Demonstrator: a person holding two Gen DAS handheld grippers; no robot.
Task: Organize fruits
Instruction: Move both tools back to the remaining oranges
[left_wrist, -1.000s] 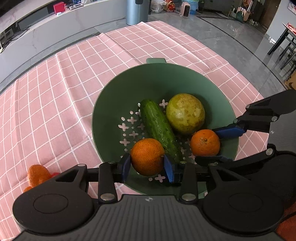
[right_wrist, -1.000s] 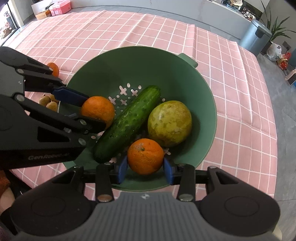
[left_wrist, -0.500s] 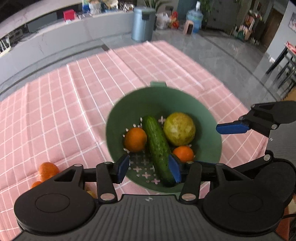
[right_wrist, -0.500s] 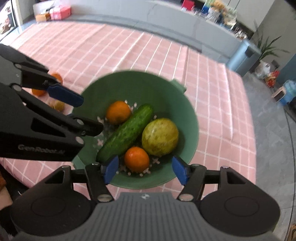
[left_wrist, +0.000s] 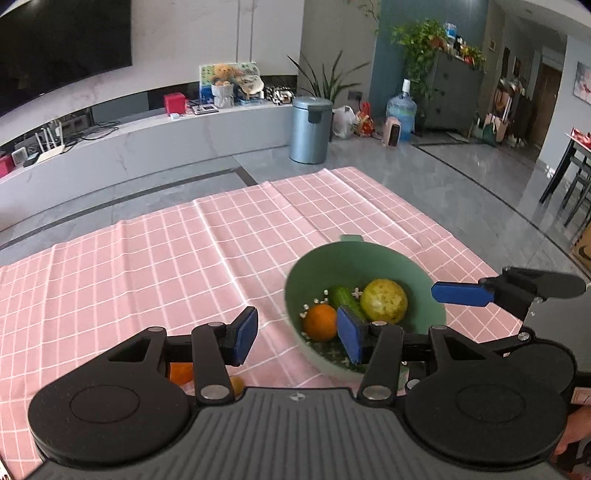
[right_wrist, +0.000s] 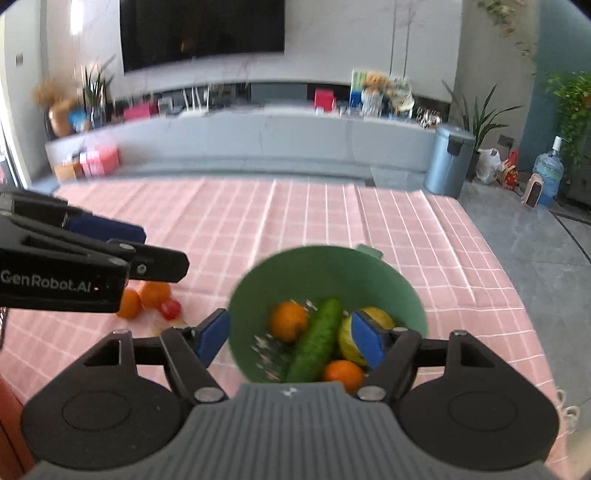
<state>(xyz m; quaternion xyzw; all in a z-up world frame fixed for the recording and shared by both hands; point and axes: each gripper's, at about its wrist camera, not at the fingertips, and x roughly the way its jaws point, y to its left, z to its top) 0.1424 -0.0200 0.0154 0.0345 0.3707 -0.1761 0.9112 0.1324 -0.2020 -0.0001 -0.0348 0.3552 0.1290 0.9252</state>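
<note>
Fruits are split between two places: inside the green colander bowl (right_wrist: 388, 291) lie two oranges, one on its left side (right_wrist: 289, 320) and one at its near edge (right_wrist: 343, 373), with a cucumber (right_wrist: 319, 341) slanting between them and a yellow-green round fruit (left_wrist: 384, 300) on the right. To the left of the bowl, on the pink checked cloth (right_wrist: 332, 221), two more oranges (right_wrist: 149, 293) and a small red fruit (right_wrist: 170, 308) lie loose, well apart from its rim. The left gripper (left_wrist: 297, 335) hangs above the bowl's left rim with its jaws parted and nothing between them; the right gripper (right_wrist: 291, 334) is above the near part of the bowl, its jaws opening, empty too — the fruit seen between them lies below, untouched. I judge the step in hand to be the gap between a drop into the bowl and the next pick. That pick likely calls for the left gripper to swing leftward from the bowl to the loose pieces, then lower with the jaws either side of one. Beyond the bowl and to its left the cloth is bare, so there is ample room; the cloth's edge runs fairly close on the bowl's right — less room on that side.
</note>
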